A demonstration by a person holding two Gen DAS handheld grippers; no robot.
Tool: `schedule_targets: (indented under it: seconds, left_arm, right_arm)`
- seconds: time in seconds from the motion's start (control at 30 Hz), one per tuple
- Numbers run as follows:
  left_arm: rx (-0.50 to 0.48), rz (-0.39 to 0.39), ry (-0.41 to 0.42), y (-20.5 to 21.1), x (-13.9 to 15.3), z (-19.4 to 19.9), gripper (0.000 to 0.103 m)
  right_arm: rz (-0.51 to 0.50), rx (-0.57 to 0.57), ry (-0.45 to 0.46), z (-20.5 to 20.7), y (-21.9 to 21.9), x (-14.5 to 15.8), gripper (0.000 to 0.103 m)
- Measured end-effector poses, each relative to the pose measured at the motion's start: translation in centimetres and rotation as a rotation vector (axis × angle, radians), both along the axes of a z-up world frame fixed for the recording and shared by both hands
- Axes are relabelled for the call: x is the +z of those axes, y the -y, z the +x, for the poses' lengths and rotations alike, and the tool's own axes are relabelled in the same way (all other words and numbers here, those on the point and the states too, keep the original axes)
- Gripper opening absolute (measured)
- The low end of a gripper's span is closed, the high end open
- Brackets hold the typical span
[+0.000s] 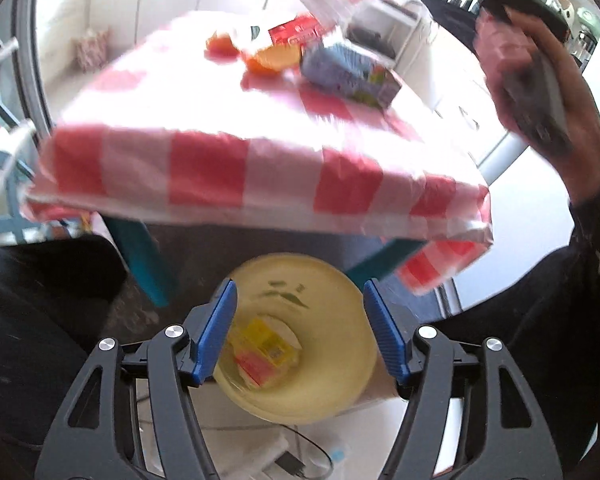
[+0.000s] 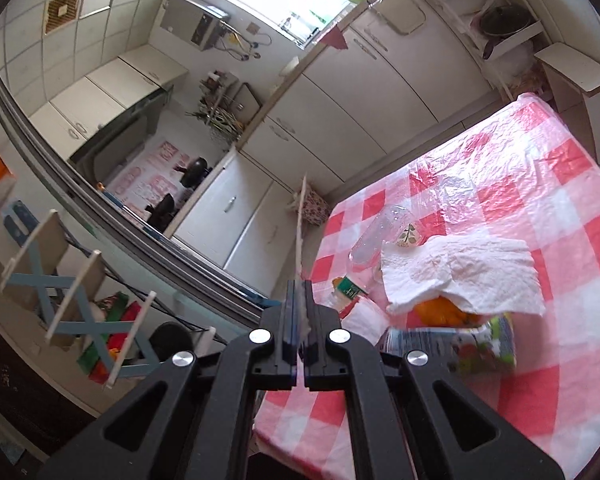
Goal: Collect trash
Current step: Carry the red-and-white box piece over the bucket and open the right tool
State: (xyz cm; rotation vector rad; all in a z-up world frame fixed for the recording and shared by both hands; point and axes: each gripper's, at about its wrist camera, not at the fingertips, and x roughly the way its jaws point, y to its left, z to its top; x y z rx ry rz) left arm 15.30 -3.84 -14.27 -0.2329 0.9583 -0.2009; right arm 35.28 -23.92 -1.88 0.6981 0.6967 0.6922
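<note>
Left gripper (image 1: 300, 332) jaws apart, empty, over yellow bin (image 1: 300, 344) below table (image 1: 236, 168). Right gripper (image 2: 299, 320) clamped on thin wooden stick (image 2: 300, 236), long axis along fingers, above table's edge; bin lies nearer the left.

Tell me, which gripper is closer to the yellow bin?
Left. The left gripper hangs open right above the yellow bin. The right gripper is up over the checkered table, pinching a thin stick.

Handheld two-finger grippers, pair
Left gripper (image 1: 300, 332): black cut-out linkage arms, silver round screws, ribbed blue pads. Right gripper (image 2: 299, 312): same black frame. Person: dark long sleeve (image 1: 588, 272).
</note>
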Motion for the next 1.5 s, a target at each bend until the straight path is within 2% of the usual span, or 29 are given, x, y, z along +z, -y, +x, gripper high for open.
schedule_targets:
  seconds: [0.3, 0.53, 0.7, 0.77, 0.9, 1.2, 1.23, 1.27, 1.3, 1.5]
  left_arm:
    - [0.095, 0.016, 0.096, -1.9, 2.8, -1.0, 0.065]
    - [0.161, -0.008, 0.129, -3.8, 4.0, -1.8, 0.067]
    - [0.173, -0.016, 0.155, -4.0, 4.6, -2.4, 0.071]
    - [0.174, -0.02, 0.161, -4.1, 4.8, -2.8, 0.071]
    - [0.171, -0.011, 0.175, -3.9, 5.3, -3.3, 0.072]
    - [0.178, 0.029, 0.243, -3.9, 7.0, -5.1, 0.081]
    - [0.18, 0.034, 0.251, -3.9, 7.2, -5.4, 0.082]
    - [0.182, 0.038, 0.255, -4.0, 7.3, -5.5, 0.083]
    - [0.185, 0.042, 0.256, -4.0, 7.3, -5.6, 0.085]
    - [0.194, 0.071, 0.244, -4.1, 6.9, -6.0, 0.086]
  right_arm:
    - [0.099, -0.014, -0.022, -8.0, 3.3, -1.3, 0.002]
    - [0.086, 0.045, -0.056, -14.6, 3.7, -3.0, 0.002]
    - [0.002, 0.108, -0.138, -18.3, 2.4, -5.4, 0.002]
    - [-0.073, 0.128, -0.184, -19.0, 1.3, -6.6, 0.002]
    - [-0.231, 0.151, -0.235, -19.4, -0.9, -8.7, 0.002]
    - [-0.445, 0.162, -0.298, -19.6, -3.4, -11.5, 0.003]
    - [-0.45, 0.155, -0.308, -19.6, -3.3, -11.6, 0.022]
    - [-0.453, 0.138, -0.317, -19.7, -2.9, -11.9, 0.054]
    - [-0.454, 0.102, -0.314, -19.8, -2.5, -11.7, 0.059]
    - [-0.436, 0.032, -0.305, -20.0, -1.3, -11.3, 0.062]
